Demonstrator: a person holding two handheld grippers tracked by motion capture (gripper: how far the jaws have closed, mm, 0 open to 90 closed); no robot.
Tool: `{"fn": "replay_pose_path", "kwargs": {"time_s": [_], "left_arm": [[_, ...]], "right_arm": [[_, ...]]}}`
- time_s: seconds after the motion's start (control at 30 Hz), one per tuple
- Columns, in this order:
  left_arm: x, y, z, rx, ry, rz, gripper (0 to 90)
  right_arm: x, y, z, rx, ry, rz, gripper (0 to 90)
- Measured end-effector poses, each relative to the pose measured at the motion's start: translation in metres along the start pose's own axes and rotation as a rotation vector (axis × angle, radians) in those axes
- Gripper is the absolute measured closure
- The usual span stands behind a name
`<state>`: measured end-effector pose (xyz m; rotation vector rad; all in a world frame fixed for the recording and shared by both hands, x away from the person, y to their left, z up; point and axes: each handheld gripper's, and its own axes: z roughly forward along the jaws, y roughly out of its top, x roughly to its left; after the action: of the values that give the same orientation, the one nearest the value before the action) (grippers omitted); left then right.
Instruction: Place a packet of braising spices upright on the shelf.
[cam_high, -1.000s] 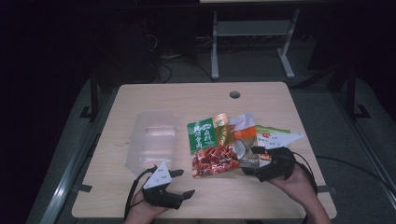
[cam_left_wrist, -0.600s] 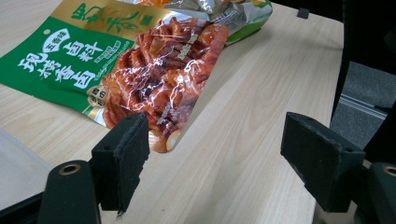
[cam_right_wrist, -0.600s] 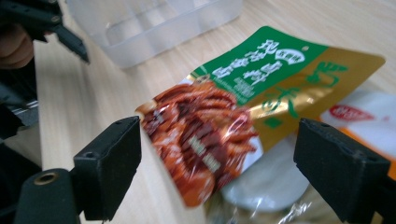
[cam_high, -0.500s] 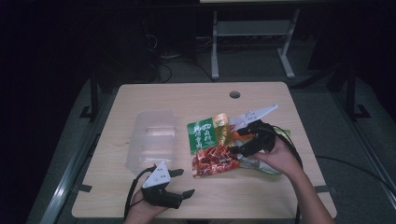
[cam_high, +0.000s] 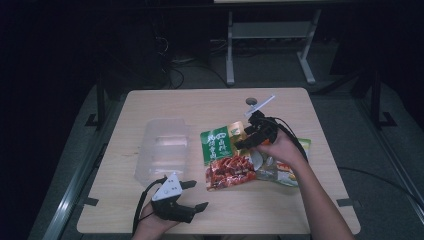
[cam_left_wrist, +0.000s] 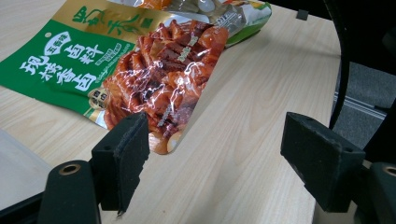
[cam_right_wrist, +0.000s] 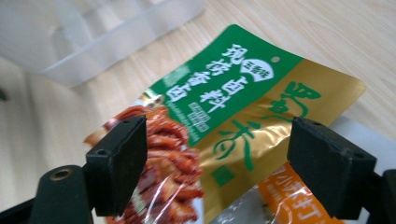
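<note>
A clear plastic tray (cam_high: 162, 150) lies on the wooden table (cam_high: 210, 102) (a round grommet (cam_high: 251, 100) near its far edge).

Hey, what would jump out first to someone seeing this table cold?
The shiny green-and-red snack bag at the table's centre, lying partly over other packets. The right hand-held gripper hovers above it, jaws open, nothing between them. To the bag's left sits a clear plastic container.

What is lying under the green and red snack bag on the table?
The green and red snack bag overlaps a second packet with orange and green print on its right side. How far that packet reaches underneath is covered. Elsewhere the bag rests on the table.
</note>
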<state>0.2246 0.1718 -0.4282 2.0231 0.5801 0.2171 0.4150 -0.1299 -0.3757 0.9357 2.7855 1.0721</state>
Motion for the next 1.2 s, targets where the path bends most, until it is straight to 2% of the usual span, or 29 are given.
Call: {"fn": "replay_pose_path", "kwargs": {"time_s": [0.07, 0.1, 0.2, 0.23, 0.27, 0.3, 0.37, 0.63, 0.67, 0.73, 1.0, 1.1, 1.2], "left_arm": [[0.000, 0.000, 0.000, 0.005, -0.001, 0.002, 23.4], [0.000, 0.000, 0.000, 0.004, -0.003, 0.004, 23.4], [0.000, 0.000, 0.001, 0.006, -0.003, 0.005, 23.4], [0.000, 0.000, 0.000, 0.009, -0.005, 0.005, 23.4], [0.000, -0.001, 0.000, 0.011, -0.006, 0.007, 23.4], [0.000, 0.000, -0.001, 0.007, -0.006, 0.004, 23.6], [0.000, 0.000, -0.001, 0.002, -0.005, 0.005, 23.6], [0.000, 0.000, 0.001, 0.007, -0.012, 0.003, 23.6], [0.000, 0.001, 0.002, 0.007, -0.015, 0.002, 23.7], [0.000, 0.001, 0.002, 0.006, -0.016, 0.005, 23.6], [0.000, 0.001, 0.003, 0.009, -0.017, 0.008, 23.7], [0.001, 0.001, 0.003, 0.010, -0.018, 0.004, 23.9], [0.001, 0.001, 0.004, 0.011, -0.017, 0.007, 23.9]], "right_arm": [[-0.002, 0.002, 0.002, 0.005, 0.000, 0.003, 20.4], [-0.006, 0.004, 0.007, 0.018, -0.009, 0.030, 22.2], [-0.012, 0.005, 0.013, 0.042, -0.023, 0.042, 22.3], [-0.018, 0.006, 0.018, 0.061, -0.035, 0.076, 23.0], [-0.018, 0.006, 0.018, 0.061, -0.035, 0.076, 23.0], [-0.023, 0.005, 0.022, 0.076, -0.043, 0.102, 23.2], [-0.028, 0.005, 0.027, 0.096, -0.060, 0.122, 25.6], [-0.039, 0.003, 0.036, 0.130, -0.073, 0.155, 28.5], [-0.040, 0.003, 0.039, 0.152, -0.078, 0.176, 29.9], [-0.042, 0.002, 0.041, 0.152, -0.074, 0.189, 32.0], [-0.043, 0.002, 0.050, 0.199, -0.057, 0.199, 51.4], [-0.040, 0.002, 0.050, 0.205, -0.049, 0.182, 67.0], [-0.039, 0.002, 0.051, 0.218, -0.039, 0.168, 78.0]]}}
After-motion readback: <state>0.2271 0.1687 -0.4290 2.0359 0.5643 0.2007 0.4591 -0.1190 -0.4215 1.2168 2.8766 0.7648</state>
